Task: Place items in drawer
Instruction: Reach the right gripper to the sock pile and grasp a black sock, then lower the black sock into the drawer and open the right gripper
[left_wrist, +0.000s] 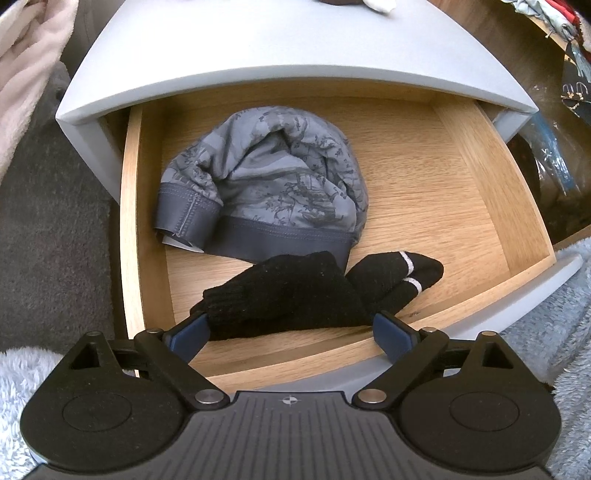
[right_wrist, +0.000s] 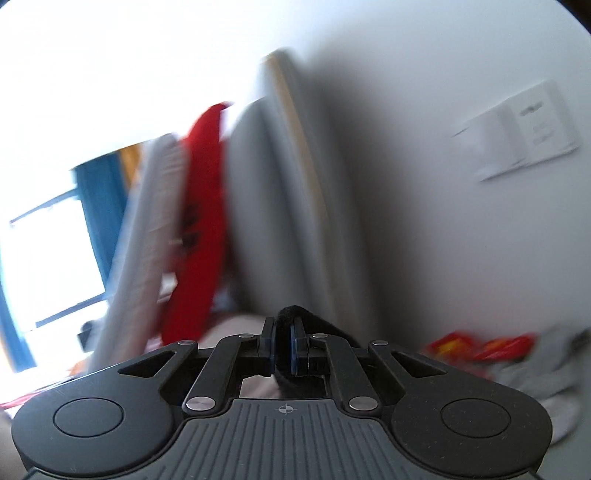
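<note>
The wooden drawer (left_wrist: 461, 192) stands pulled out from a grey cabinet (left_wrist: 258, 48), and the left gripper (left_wrist: 291, 328) hangs over its near edge, pointing steeply down into it. Its blue-padded fingers (left_wrist: 391, 330) are spread wide, one on each side of a black knit glove (left_wrist: 288, 295) that lies on the drawer floor near the front. The pads sit just beside the glove's edges, and I cannot tell for sure that they touch it.

Just to the right of the glove, partly tucked under it, lies a pair of black socks (left_wrist: 399, 275) with a pale stripe near the toe. Farther back in the drawer, towards the left, sits a bundled grey patterned garment (left_wrist: 266, 177) with a darker waistband; its near edge touches the glove.

The right gripper (right_wrist: 282, 343) is up in the air, pointing roughly level towards a white wall (right_wrist: 424, 184). Its view is badly smeared. Its fingers are pressed together, pinching a dark fuzzy piece of fabric (right_wrist: 295, 314) that pokes up past the tips. Something red (right_wrist: 203, 221) and a grey panel (right_wrist: 273, 203) are blurred behind it.
</note>
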